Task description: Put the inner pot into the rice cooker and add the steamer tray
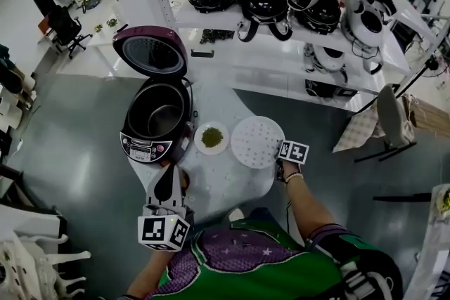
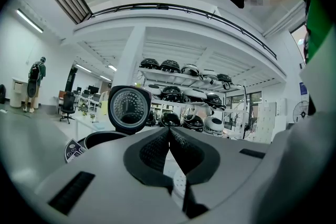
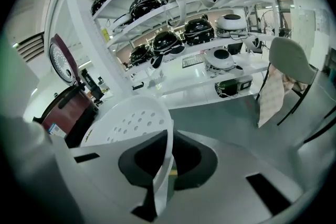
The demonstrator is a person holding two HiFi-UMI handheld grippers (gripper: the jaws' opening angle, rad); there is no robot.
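The rice cooker stands open at the table's left, purple lid raised, with the dark inner pot seated inside. To its right, on the table, is the white perforated steamer tray. My right gripper is at the tray's right edge. In the right gripper view it is shut on the steamer tray's thin rim, and the cooker shows at the left. My left gripper sits just in front of the cooker, shut and empty, facing the lid.
A small white plate of green bits lies between cooker and tray. The round white table drops off close behind both grippers. Shelves of black and white appliances stand behind; a chair stands on the floor at right.
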